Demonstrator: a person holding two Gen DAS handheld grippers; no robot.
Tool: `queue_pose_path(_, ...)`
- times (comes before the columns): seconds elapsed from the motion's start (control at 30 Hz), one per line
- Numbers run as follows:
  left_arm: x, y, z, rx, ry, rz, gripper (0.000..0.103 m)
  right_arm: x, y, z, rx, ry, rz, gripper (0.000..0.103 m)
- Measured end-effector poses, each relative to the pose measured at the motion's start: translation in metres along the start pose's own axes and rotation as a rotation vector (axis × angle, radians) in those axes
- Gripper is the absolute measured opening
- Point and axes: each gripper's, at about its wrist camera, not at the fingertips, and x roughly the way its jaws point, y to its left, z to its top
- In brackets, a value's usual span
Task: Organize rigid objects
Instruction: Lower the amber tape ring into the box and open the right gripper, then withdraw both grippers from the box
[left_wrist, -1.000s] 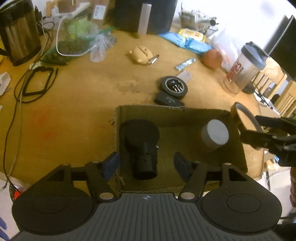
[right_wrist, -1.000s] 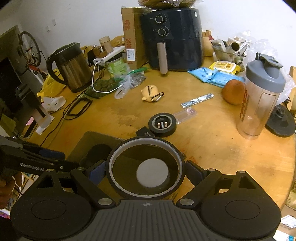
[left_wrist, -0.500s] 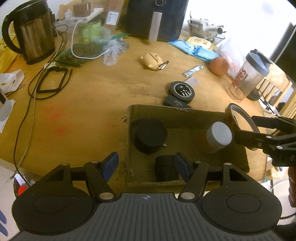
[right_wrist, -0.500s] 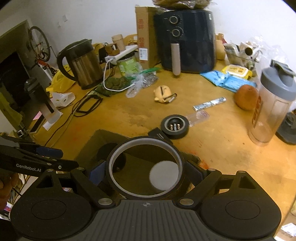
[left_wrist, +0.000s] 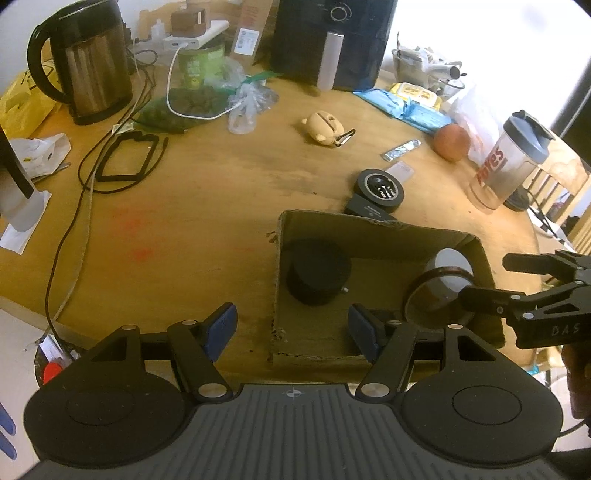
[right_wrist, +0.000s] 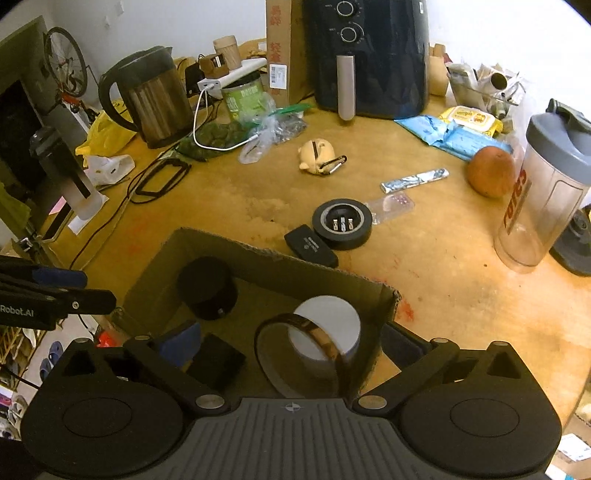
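Tape ring tipped against the white cylinder in the box

The brown tape ring (right_wrist: 306, 354) stands on edge inside the cardboard box (right_wrist: 258, 258), leaning on the upright white cylinder (right_wrist: 332, 317), its open face turned toward the right tool (right_wrist: 288, 343), whose jaws are opening, pads clear of the ring. A black cylinder (left_wrist: 317, 273) sits at the box's other end. The left tool (left_wrist: 291, 328) hangs released over the box's near wall, grasping nothing.
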Motion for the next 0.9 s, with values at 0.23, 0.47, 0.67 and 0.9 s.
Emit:
queue_pose_path(0.23,-0.002,-0.003,0.004,0.015,-0.012,0.011,0.066,-0.001,-0.003,-0.003,0.022,-0.018,-0.028,0.103)
queue_pose_path(0.47,-0.003,-0.006,0.011,0.031,-0.027,0.005,0.066,-0.007,-0.016,-0.002,0.077,-0.069,-0.069,0.103)
queue_pose_path(0.67,-0.003,-0.013,0.014,0.045,-0.040,-0.009,0.066,-0.006,-0.026,-0.003,0.091,-0.062,-0.095,0.103)
queue_pose_path(0.9,0.002,-0.018,0.021,0.069,-0.041,-0.034,0.066,-0.006,-0.028,-0.001,0.076,-0.044,-0.113,0.103)
